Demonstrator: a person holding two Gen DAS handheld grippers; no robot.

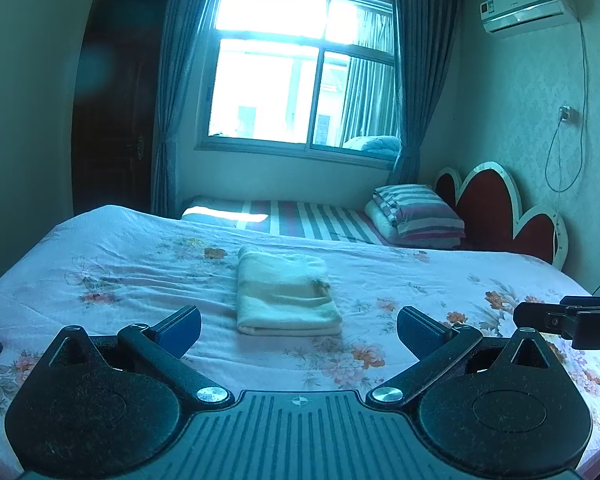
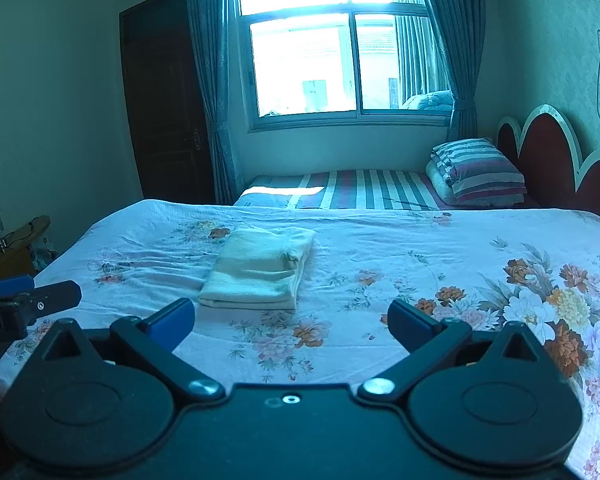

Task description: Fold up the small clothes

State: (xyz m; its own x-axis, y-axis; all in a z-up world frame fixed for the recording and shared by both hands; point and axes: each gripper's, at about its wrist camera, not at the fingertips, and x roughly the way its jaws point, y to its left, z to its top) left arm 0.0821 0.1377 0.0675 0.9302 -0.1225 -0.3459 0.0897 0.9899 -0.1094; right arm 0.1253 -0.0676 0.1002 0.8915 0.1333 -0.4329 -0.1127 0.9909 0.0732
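Nearest the lens in the left wrist view is the left hand-held gripper (image 1: 299, 326), its black body filling the bottom of the frame and its two blue-padded fingers (image 1: 184, 326) spread wide apart, holding nothing. It hovers above the bed (image 1: 120, 248), which is covered by a pale floral sheet. Just past the gap between the fingers lies the folded garment (image 1: 286, 294), a cream piece with a faint band across it, folded into a neat thick rectangle and resting flat on the sheet, touched by neither tool. At the right edge of this view the tip of the right hand-held gripper (image 1: 568, 320) pokes in from the side, well apart from the garment.

From the right wrist view, the right hand-held gripper (image 2: 292, 322) likewise has its fingers standing wide apart and empty over the sheet. The left tool's tip shows at the far left edge, and the folded garment sits ahead and slightly left of the gap between the fingers, near the middle of the bed.

Farther back, from left to right: a dark wooden door (image 1: 116, 100), teal curtains (image 1: 176, 92) tied at either side of a bright window (image 1: 300, 68), a second bed with a striped cover (image 1: 320, 220) and a folded striped quilt (image 1: 420, 210), a red scalloped headboard (image 1: 500, 208), and an air conditioner (image 1: 524, 4) high on the right wall.
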